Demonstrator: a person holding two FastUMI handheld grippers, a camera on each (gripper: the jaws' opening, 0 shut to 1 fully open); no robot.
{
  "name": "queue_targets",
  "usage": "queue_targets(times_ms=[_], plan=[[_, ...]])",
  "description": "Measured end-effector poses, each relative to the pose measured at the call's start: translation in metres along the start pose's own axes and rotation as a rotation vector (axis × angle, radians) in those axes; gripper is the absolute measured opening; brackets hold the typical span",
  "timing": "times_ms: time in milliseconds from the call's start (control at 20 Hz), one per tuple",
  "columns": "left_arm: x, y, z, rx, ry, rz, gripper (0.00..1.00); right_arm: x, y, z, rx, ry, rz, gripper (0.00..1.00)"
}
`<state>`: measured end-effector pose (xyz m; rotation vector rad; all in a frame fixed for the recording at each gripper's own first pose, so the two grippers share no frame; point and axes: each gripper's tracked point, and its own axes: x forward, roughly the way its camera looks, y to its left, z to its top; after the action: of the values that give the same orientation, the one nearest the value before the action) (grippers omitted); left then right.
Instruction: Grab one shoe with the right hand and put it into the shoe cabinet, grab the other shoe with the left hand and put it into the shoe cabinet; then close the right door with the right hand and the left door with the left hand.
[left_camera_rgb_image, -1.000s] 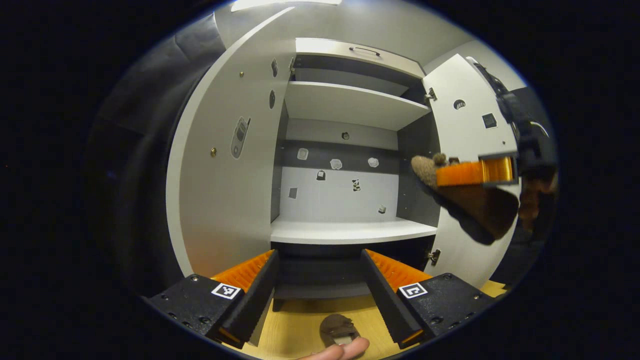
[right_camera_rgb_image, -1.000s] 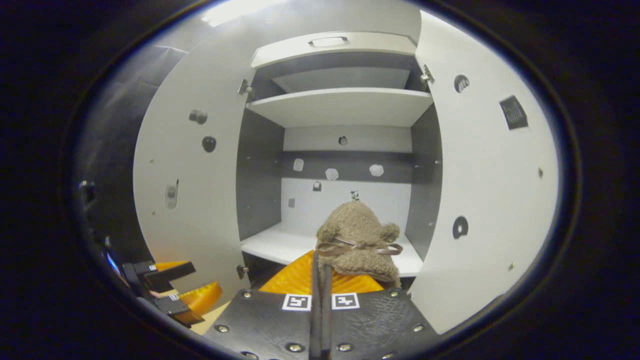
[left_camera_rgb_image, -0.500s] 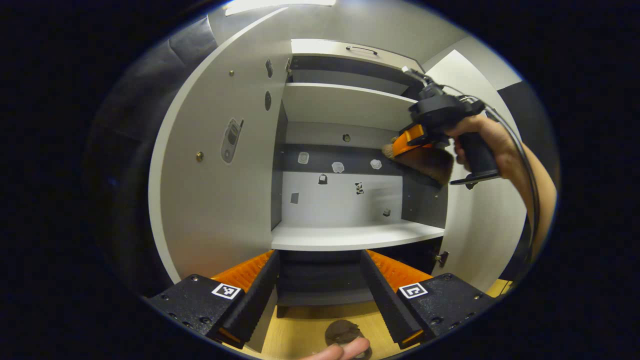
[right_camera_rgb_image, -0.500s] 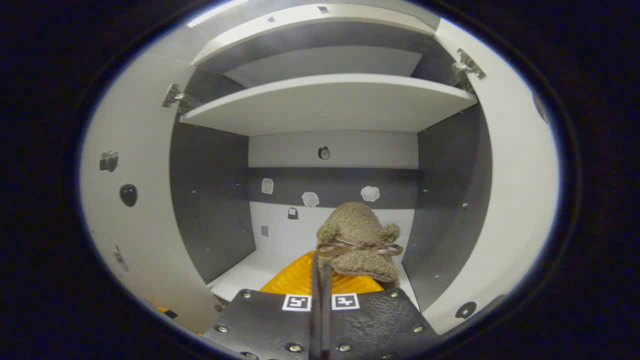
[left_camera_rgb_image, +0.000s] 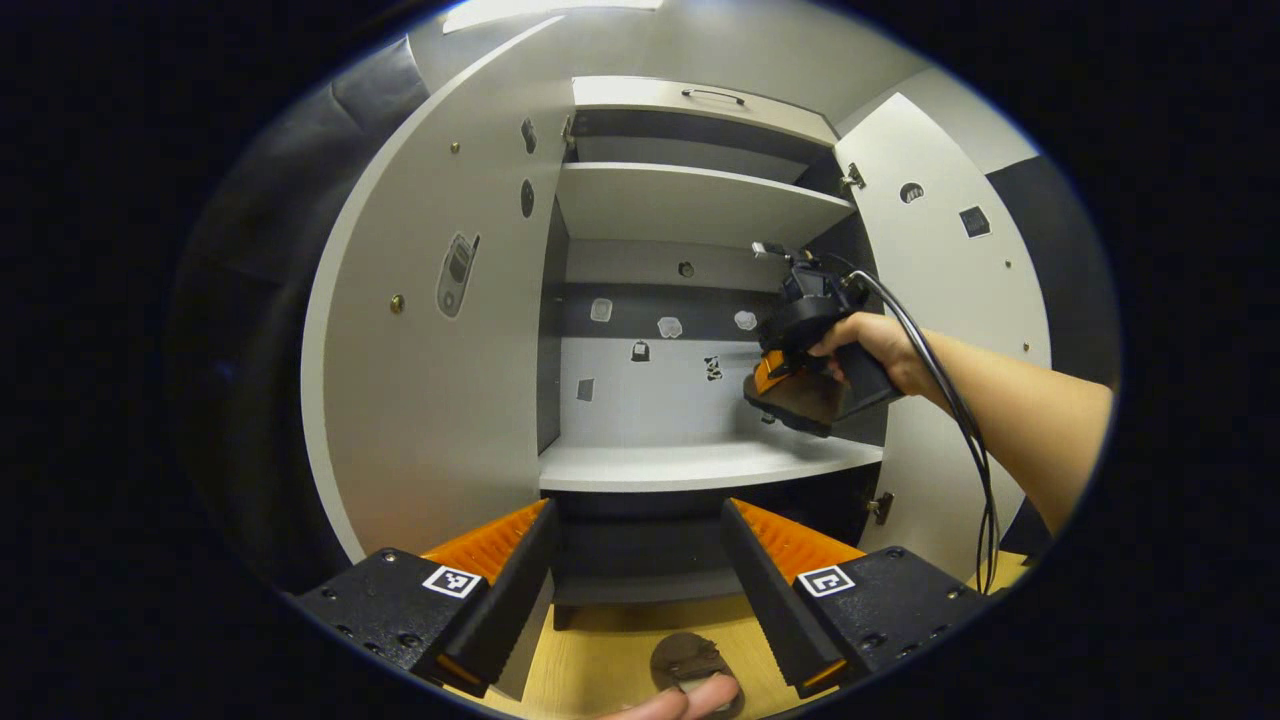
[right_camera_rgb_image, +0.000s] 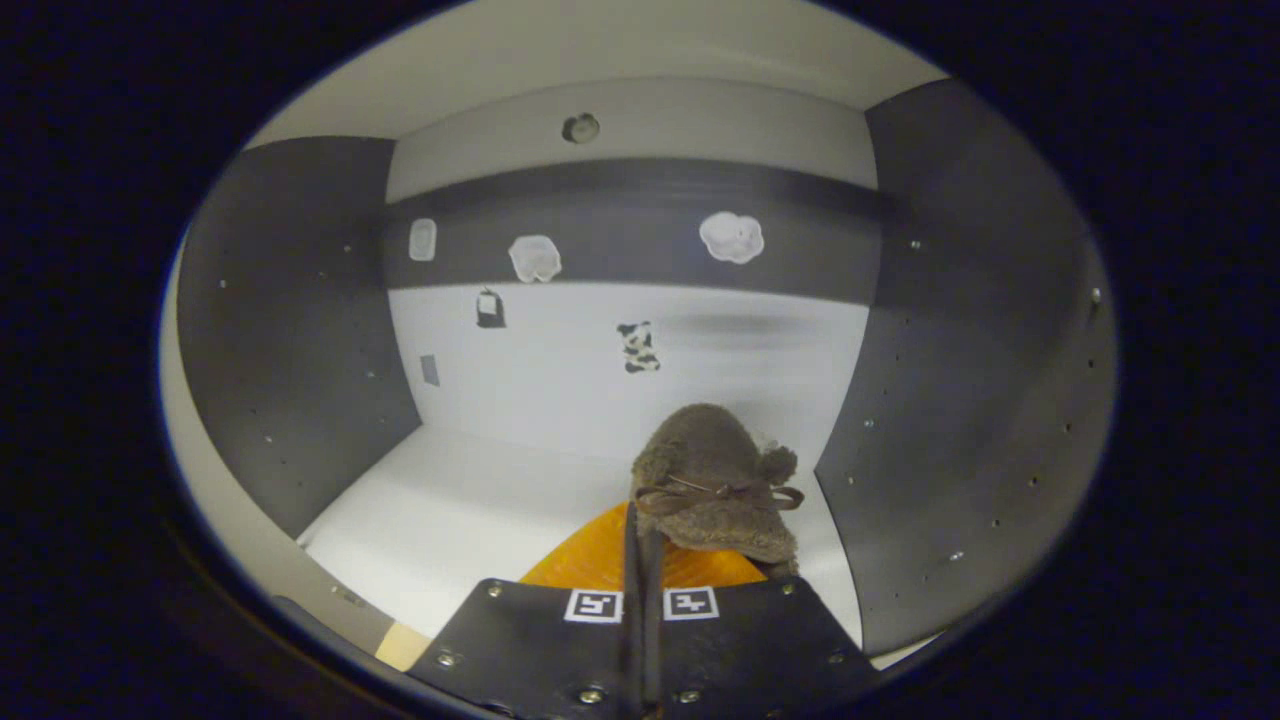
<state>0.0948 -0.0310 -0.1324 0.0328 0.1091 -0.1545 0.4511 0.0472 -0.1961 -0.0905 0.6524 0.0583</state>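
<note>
Right gripper view: the right gripper (right_camera_rgb_image: 640, 600) is seen with its two fingers pressed almost together on the heel of a fuzzy brown shoe (right_camera_rgb_image: 715, 485), whose toe and thin bow point into the shoe cabinet (right_camera_rgb_image: 290, 330). The shoe is carried above the right part of the white lower shelf (right_camera_rgb_image: 480, 510), near the dark right side wall; no contact with the shelf can be made out, so the shoe is judged to be not yet set down. This side was probably chosen so that room is left on the shelf for the second shoe.

In the left gripper view the same shoe (left_camera_rgb_image: 795, 395) is seen from outside, held in the right gripper (left_camera_rgb_image: 775, 380) by a hand (left_camera_rgb_image: 880, 345) reaching between the two open doors. The left gripper (left_camera_rgb_image: 640, 570) is held back in front of the cabinet, its fingers spread wide and holding nothing, presumably so that the opening is left free. The other shoe (left_camera_rgb_image: 685, 660) lies on the wooden floor (left_camera_rgb_image: 600, 650) just below it, partly cut off by the edge of the view.

Counted: two shoes, two grippers, two doors, the left door (left_camera_rgb_image: 430, 350) and the right door (left_camera_rgb_image: 950, 270), both swung open; two shelves are seen inside the cabinet
</note>
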Motion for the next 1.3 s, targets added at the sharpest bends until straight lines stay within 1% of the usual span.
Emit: queue_targets(times_ms=[100, 200, 300, 350, 400, 450, 500, 650, 700, 750, 800, 850, 1000, 1150, 1200, 1300], plan=[[0.001, -0.002, -0.003, 0.002, 0.011, -0.013, 0.99, 0.011, -0.010, -0.014, -0.003, 0.050, -0.032, 0.01], [0.003, -0.003, -0.006, 0.001, 0.021, -0.017, 0.99, 0.015, -0.016, -0.027, -0.026, 0.092, -0.048, 0.01], [0.003, -0.004, -0.009, -0.005, 0.029, -0.018, 0.99, 0.015, -0.020, -0.033, -0.035, 0.117, -0.069, 0.01], [0.003, -0.005, -0.011, -0.008, 0.034, -0.018, 0.99, 0.015, -0.020, -0.035, -0.041, 0.124, -0.074, 0.03], [0.005, -0.007, -0.012, -0.011, 0.040, -0.020, 0.99, 0.011, -0.021, -0.035, -0.070, 0.128, -0.094, 0.03], [0.005, -0.009, -0.015, -0.014, 0.050, -0.026, 0.99, 0.012, -0.019, -0.034, -0.098, 0.118, -0.080, 0.11], [0.004, -0.011, -0.019, -0.015, 0.067, -0.031, 0.99, 0.001, -0.013, -0.032, -0.118, 0.119, -0.070, 0.18], [0.007, -0.015, -0.029, -0.023, 0.099, -0.036, 0.98, -0.021, -0.005, -0.031, -0.173, 0.106, -0.055, 0.88], [0.008, -0.016, -0.033, -0.022, 0.109, -0.035, 0.99, -0.032, -0.003, -0.029, -0.185, 0.095, -0.053, 0.93], [0.009, -0.018, -0.038, -0.015, 0.120, -0.035, 0.99, -0.041, -0.007, -0.024, -0.212, 0.063, -0.070, 0.94], [0.009, -0.018, -0.045, -0.003, 0.140, -0.033, 0.99, -0.054, -0.015, -0.018, -0.219, 0.031, -0.086, 0.98], [0.010, -0.017, -0.053, 0.004, 0.160, -0.029, 0.99, -0.069, -0.013, -0.013, -0.205, 0.019, -0.095, 0.98], [0.010, -0.020, -0.078, -0.014, 0.217, -0.041, 0.99, -0.115, -0.007, -0.002, -0.129, -0.074, -0.049, 0.98], [0.010, -0.025, -0.100, -0.052, 0.253, -0.066, 0.99, -0.165, -0.005, 0.001, -0.088, -0.179, -0.027, 0.98], [0.009, -0.027, -0.110, -0.052, 0.271, -0.066, 1.00, -0.183, -0.002, 0.000, -0.075, -0.220, -0.009, 0.98], [0.008, -0.025, -0.130, -0.039, 0.309, -0.059, 1.00, -0.213, -0.001, -0.005, -0.039, -0.294, -0.005, 0.98]])
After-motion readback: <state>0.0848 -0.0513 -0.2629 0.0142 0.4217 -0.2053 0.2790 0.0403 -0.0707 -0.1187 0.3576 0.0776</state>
